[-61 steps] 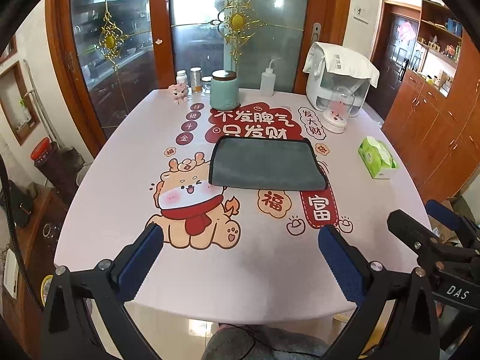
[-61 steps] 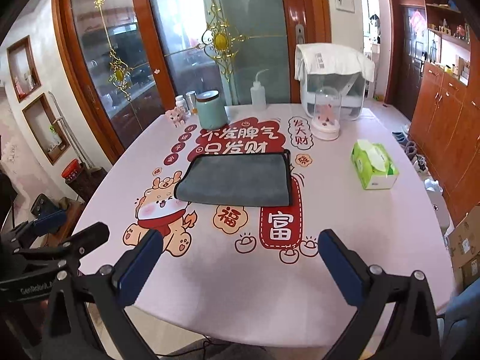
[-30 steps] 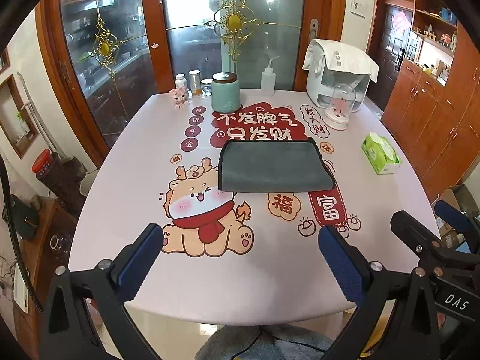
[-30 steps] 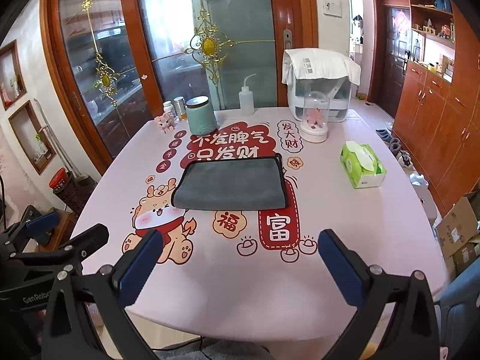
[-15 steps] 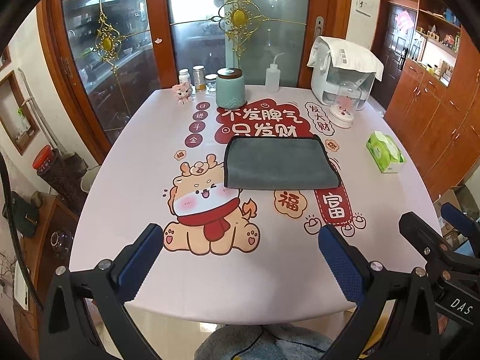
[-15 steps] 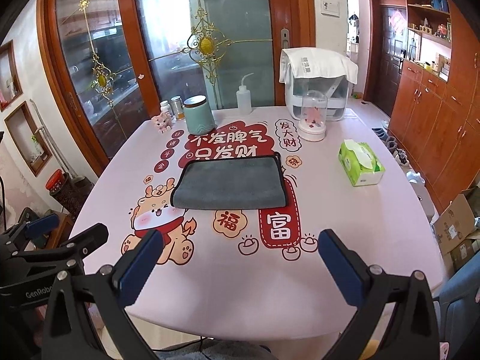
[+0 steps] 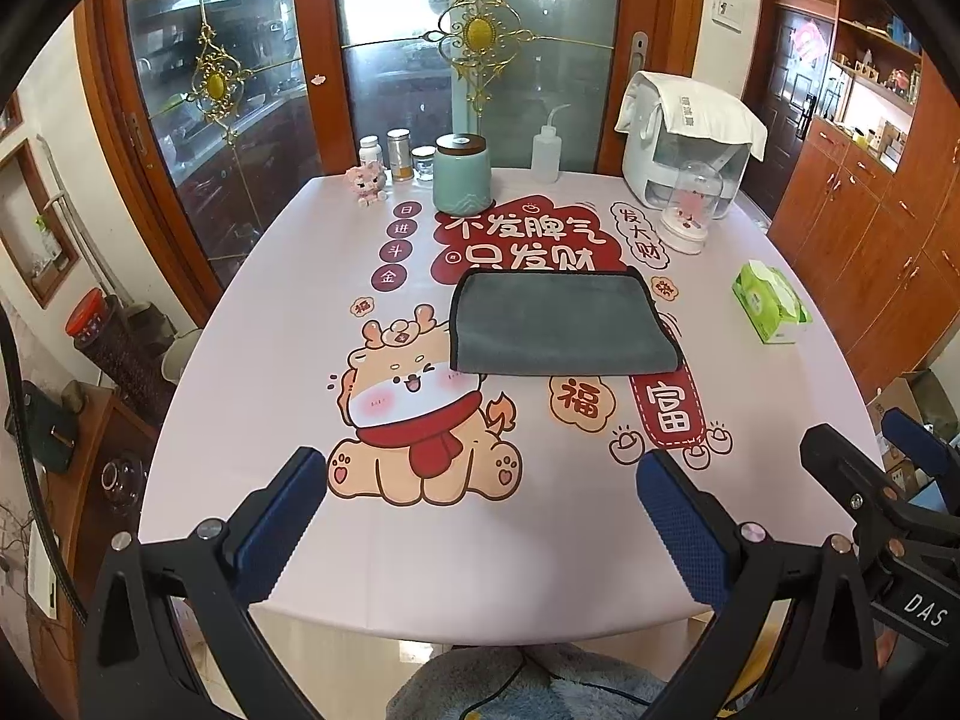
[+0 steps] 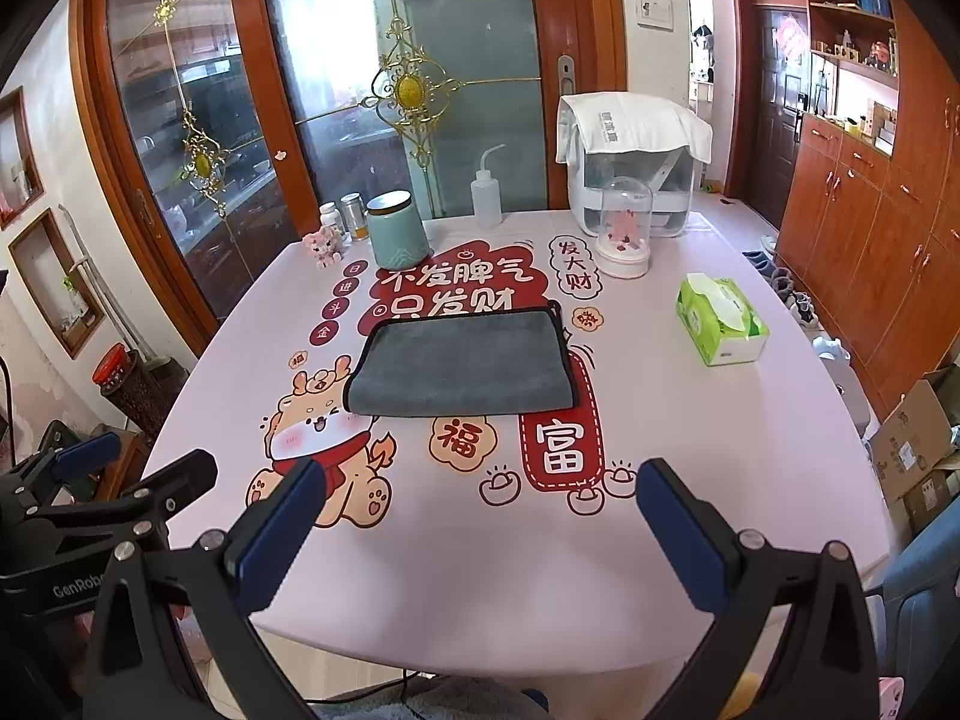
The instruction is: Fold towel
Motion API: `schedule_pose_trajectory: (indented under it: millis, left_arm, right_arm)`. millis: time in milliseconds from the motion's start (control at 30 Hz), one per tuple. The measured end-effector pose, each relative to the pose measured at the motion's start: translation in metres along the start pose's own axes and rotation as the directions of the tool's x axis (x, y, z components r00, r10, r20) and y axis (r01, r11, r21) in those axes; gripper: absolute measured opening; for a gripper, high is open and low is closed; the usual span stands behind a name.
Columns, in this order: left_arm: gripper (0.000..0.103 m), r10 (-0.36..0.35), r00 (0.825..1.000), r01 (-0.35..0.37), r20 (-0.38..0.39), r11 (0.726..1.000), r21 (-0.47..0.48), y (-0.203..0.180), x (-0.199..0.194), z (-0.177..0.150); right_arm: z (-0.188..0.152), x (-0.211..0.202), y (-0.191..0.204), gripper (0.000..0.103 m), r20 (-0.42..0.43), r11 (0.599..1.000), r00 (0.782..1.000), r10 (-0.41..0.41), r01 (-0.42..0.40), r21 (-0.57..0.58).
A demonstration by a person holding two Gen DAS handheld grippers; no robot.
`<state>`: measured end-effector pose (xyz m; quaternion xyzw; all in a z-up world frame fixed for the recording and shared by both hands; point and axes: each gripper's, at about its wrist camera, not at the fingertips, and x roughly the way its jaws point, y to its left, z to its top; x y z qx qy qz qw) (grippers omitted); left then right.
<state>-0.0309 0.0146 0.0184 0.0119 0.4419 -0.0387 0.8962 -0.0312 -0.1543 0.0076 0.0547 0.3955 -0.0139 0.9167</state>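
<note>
Hovering at the near edge of the table (image 7: 252, 360), your left gripper (image 7: 483, 516) and right gripper (image 8: 480, 519) both hold their jaws spread wide, gripping nothing. The grey towel (image 7: 558, 324) lies flat well ahead of both jaws, a tissue box (image 8: 720, 324) off to its right.

Grey towel (image 8: 459, 363) flat mid-table (image 8: 690, 450); right gripper (image 8: 480, 525) spread wide, near edge, holding nothing.
</note>
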Motion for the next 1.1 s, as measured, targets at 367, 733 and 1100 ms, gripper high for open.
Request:
schedule_pose_trajectory:
  millis: [367, 733, 1100]
  left_arm:
    - [0.103, -0.001, 1.000, 0.001, -0.011, 1.000, 0.005, -0.001, 0.001, -0.007]
    - [0.103, 0.002, 1.000, -0.002, -0.011, 1.000, 0.006, -0.002, 0.001, -0.009]
    - [0.103, 0.008, 1.000, -0.008, -0.019, 1.000, 0.003, -0.003, 0.001, -0.010]
  right_arm:
    - [-0.002, 0.001, -0.001, 0.103, -0.006, 1.000, 1.000, 0.003, -0.003, 0.000]
    - [-0.003, 0.003, 0.000, 0.103, -0.017, 1.000, 1.000, 0.004, -0.004, -0.007]
    - [-0.004, 0.004, 0.000, 0.103, -0.018, 1.000, 1.000, 0.006, -0.006, -0.008]
